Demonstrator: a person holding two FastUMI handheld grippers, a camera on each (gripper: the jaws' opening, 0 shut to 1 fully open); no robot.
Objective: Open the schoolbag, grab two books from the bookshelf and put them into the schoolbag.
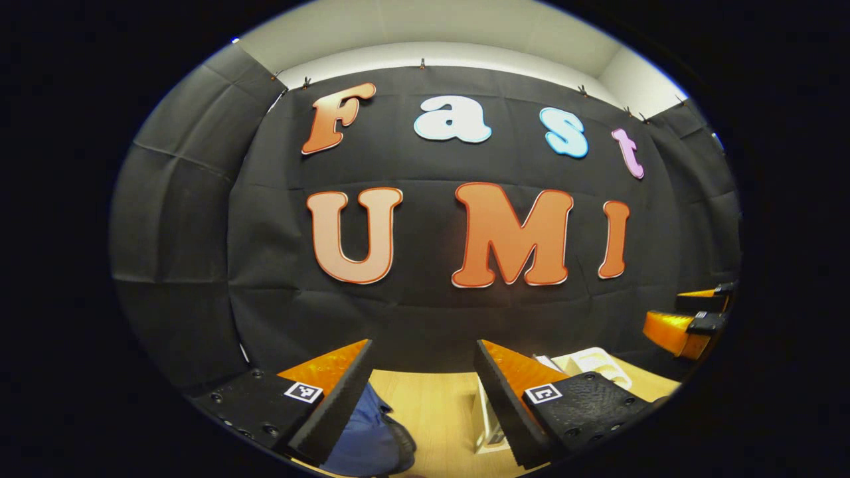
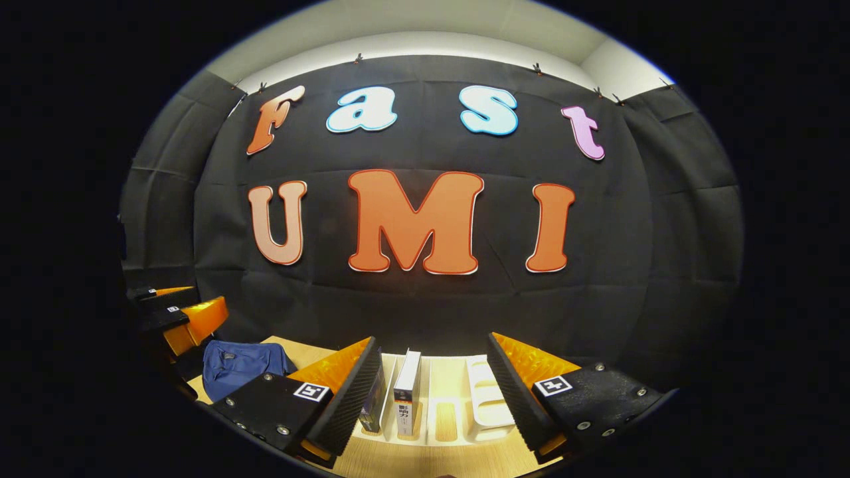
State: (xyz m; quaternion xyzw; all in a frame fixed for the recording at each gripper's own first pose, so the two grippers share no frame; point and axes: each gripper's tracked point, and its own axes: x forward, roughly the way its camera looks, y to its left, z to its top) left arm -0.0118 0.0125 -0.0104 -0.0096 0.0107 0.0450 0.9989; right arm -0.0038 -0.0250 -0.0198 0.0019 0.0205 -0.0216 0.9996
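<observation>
Two books [image 2: 406,392] upright in bookshelf [image 2: 488,405], schoolbag [image 2: 240,366] left

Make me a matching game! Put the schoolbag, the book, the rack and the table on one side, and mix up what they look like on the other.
Things:
1. schoolbag
2. book
3. rack
4. table

Descriptions:
A. white with slots
B. light wood
C. blue and slumped
D. standing upright in a slot

Pairs: 1-C, 2-D, 3-A, 4-B

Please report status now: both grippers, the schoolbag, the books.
Left gripper open, above blue schoolbag. Right gripper open, facing white bookshelf; two books upright in it. Nothing grasped, path unobstructed.
</observation>
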